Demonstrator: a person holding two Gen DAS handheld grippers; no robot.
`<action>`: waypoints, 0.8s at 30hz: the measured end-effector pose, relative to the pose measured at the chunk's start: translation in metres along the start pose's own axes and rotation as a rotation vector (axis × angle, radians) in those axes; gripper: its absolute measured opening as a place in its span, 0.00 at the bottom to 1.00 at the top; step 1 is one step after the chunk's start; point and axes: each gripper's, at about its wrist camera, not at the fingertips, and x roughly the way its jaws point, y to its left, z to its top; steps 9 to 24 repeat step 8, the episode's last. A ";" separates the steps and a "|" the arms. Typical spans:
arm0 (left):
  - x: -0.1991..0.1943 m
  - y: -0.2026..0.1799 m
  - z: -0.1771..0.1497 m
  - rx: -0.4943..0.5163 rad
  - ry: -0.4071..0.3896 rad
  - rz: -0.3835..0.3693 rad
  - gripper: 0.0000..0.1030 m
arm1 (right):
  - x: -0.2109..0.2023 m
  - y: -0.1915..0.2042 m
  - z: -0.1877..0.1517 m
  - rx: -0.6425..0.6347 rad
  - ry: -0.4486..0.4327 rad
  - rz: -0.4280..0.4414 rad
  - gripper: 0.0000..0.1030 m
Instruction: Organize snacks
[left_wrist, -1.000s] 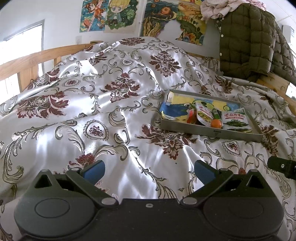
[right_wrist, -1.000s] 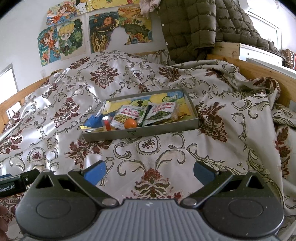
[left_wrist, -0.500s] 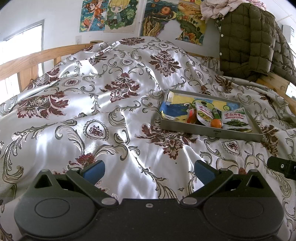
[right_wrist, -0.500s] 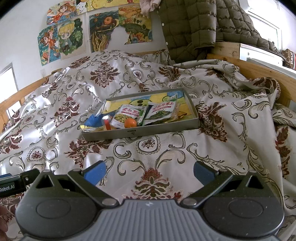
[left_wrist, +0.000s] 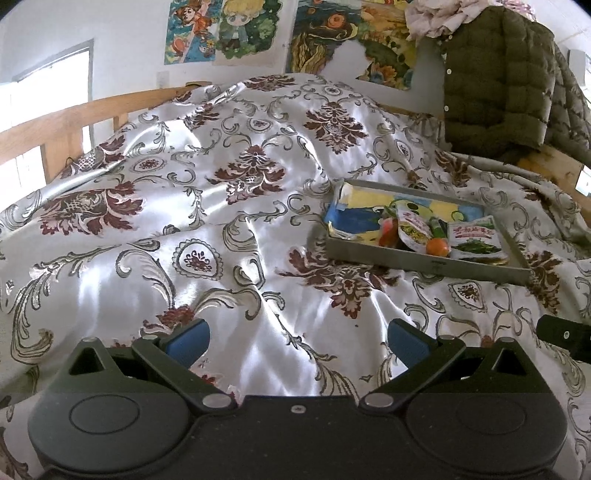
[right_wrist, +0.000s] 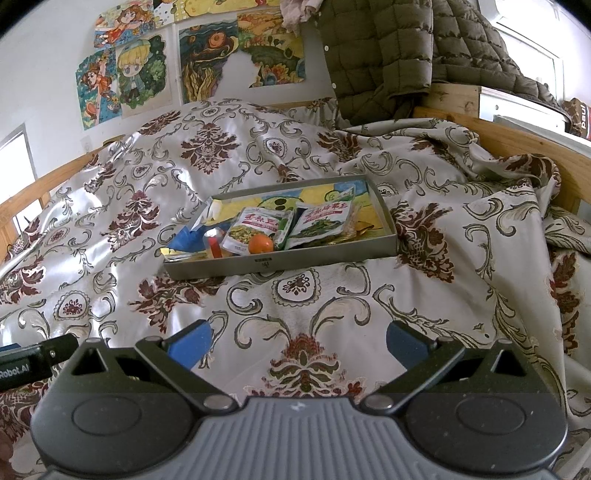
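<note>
- Bedspread (right_wrist: 258, 177): glossy satin, cream ground with maroon floral medallions and grey scrolls, heavily creased; the whole bed is covered by it.
- Quilted jacket (right_wrist: 388, 55): olive, puffy stitched squares, draped behind the tray at the far edge of the bed.
- Tray (right_wrist: 280, 264): shallow grey rectangular box with low straight walls, set on the bedspread, long axis running left to right in the right wrist view; a colourful printed sheet is seen lining its floor. In the left wrist view the tray (left_wrist: 424, 260) is seen off to the right.
- Green snack packet (right_wrist: 323, 221): flat glossy pouch in the right half of the tray, tilted, printed face up.
- White snack packet (right_wrist: 255, 230): glossy pouch just left of the green one, overlapping it, near the tray's front wall.
- Orange round item (right_wrist: 260, 244): smooth, touching the white packet's lower edge, against the tray's front wall.
- Small red-and-clear item (right_wrist: 213, 245): left of the orange item; its kind cannot be told.
- Left gripper (left_wrist: 295, 338): blue-padded fingers spread wide apart, nothing held, well short of the tray.
- Right gripper (right_wrist: 297, 341): fingers likewise spread wide, nothing held, directly in front of the tray.
</note>
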 end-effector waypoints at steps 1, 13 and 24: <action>0.000 0.000 0.000 0.002 0.002 -0.002 0.99 | 0.000 0.000 0.000 0.000 0.000 0.000 1.00; -0.001 -0.003 0.001 0.018 0.001 0.001 0.99 | 0.000 0.000 -0.001 -0.001 0.002 0.001 1.00; -0.001 -0.003 0.001 0.018 0.001 0.001 0.99 | 0.000 0.000 -0.001 -0.001 0.002 0.001 1.00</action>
